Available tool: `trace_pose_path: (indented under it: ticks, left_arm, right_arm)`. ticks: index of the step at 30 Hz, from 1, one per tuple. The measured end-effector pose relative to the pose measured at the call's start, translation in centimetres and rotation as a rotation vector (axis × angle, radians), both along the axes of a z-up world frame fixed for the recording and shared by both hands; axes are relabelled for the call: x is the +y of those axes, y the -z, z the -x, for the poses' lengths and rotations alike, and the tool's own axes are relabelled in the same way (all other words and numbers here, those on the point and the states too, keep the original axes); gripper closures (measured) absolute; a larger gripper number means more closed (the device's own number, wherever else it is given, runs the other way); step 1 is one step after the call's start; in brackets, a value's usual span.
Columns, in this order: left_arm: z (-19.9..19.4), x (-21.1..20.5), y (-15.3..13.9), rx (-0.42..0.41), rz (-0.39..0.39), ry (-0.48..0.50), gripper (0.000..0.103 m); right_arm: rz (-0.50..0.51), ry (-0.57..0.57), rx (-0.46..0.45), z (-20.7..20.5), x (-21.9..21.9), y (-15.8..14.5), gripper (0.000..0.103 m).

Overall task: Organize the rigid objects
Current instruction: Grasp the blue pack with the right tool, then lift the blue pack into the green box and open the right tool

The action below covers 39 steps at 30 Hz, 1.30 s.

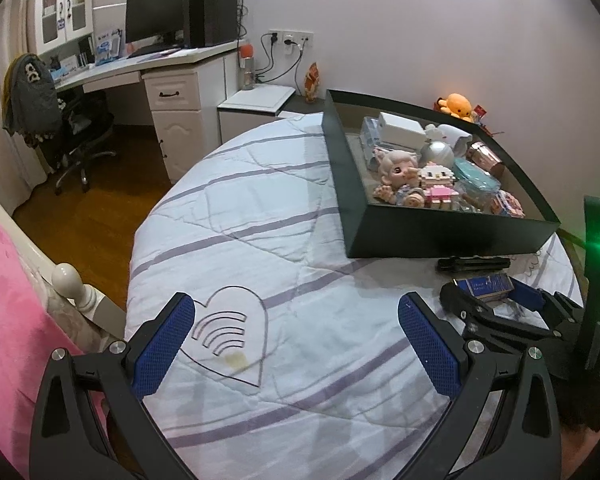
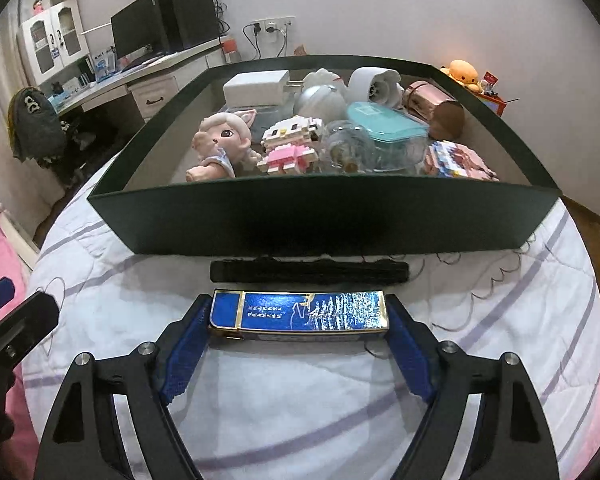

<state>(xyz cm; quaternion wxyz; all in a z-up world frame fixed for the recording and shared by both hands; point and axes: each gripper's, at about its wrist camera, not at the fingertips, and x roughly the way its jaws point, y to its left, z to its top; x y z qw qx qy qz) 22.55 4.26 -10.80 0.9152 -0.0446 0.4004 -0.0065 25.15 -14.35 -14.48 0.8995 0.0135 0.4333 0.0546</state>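
A flat blue box (image 2: 298, 314) with gold edging is clamped across its short ends by the right gripper (image 2: 298, 332), whose blue pads (image 2: 186, 354) are pressed against both ends; the box is held low over the white striped quilt (image 2: 280, 408). Just beyond it a slim black object (image 2: 309, 271) is laid on the quilt, close against the near wall of the dark green tray (image 2: 320, 220). Inside the tray a doll (image 2: 220, 142), a pink-and-white brick figure (image 2: 290, 146), a teal-lidded container (image 2: 386, 124) and a copper-coloured cylinder (image 2: 434, 106) are gathered. The left gripper (image 1: 296, 344) is held over the quilt with its jaws spread wide and nothing between them.
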Motion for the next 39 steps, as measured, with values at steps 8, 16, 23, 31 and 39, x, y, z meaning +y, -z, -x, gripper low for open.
trace_pose_path:
  ticks: [8,16,23,31,39]
  left_arm:
    - [-0.1,-3.2,-0.3,0.001,-0.015,0.043,0.0]
    - [-1.4,-8.7,0.1,0.021,-0.026,0.119,0.0]
    - [-3.7,-12.1,0.9,0.059,-0.014,0.149,0.0]
    - [-6.1,-14.7,2.3,0.105,-0.007,0.158,0.0]
    - [-8.0,-15.8,3.8,0.136,-0.01,0.146,0.0]
  right_arm:
    - [-0.012,0.044,-0.02,2.2,-3.7,-0.8,0.019]
    - [-0.024,0.124,-0.024,2.6,-9.5,-0.9,0.019]
    - [-0.007,0.132,-0.036,2.0,-11.5,-0.7,0.019]
    - [0.034,0.142,-0.045,1.8,-13.3,-0.6,0.019]
    - [0.022,0.139,-0.035,1.4,-13.8,0.0,0.019]
